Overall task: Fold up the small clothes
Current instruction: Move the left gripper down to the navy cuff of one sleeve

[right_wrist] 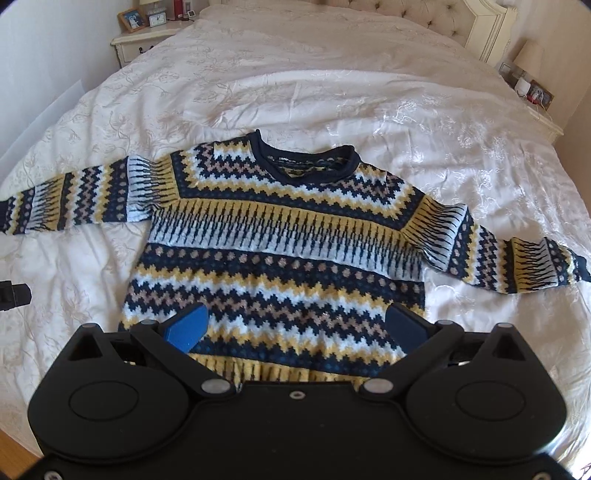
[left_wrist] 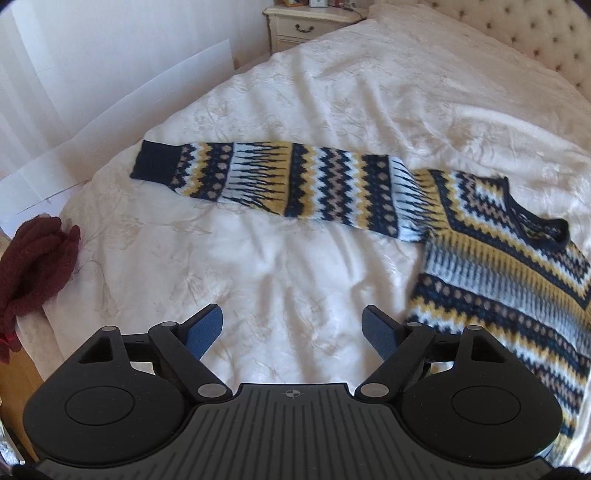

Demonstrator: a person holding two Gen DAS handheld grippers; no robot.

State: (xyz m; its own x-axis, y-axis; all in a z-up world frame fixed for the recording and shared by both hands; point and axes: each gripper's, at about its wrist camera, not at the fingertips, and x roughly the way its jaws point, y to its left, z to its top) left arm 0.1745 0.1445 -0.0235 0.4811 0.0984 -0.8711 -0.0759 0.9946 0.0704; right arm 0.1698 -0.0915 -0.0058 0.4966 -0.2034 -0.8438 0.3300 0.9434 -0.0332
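Lying flat on the white bedspread [right_wrist: 332, 92], the patterned sweater [right_wrist: 280, 236] is your landmark: front up, navy neckline [right_wrist: 306, 162] toward the tufted headboard [right_wrist: 424, 14], both sleeves spread out to its sides.

Your right gripper [right_wrist: 295, 325] hangs over the sweater's lower body, near the hem. Jaws spread wide; blue pads [right_wrist: 188, 326] sit above the knit with the zigzag bands showing between them. Nothing grasped. Whether the pads brush the wool, you cannot tell.

Your left gripper [left_wrist: 293, 328] is off the sweater, out beside its body and below the stretched sleeve [left_wrist: 280, 181]. Jaws parted, only bare bedspread between the fingers [left_wrist: 207, 328]; released, holding nothing. That sleeve runs straight away from the sweater's shoulder, navy cuff [left_wrist: 155, 162] at the far end, lying flat.

The other sleeve [right_wrist: 517, 258] angles down and away from the opposite shoulder, slightly bent, cuff near the frame edge.

Beyond the cuff, at the bed's edge, a dark red knitted item [left_wrist: 33, 266] lies bunched, well apart from the sweater.

Past the neckline, a cream nightstand [right_wrist: 144, 40] holds a clock and a framed photo.
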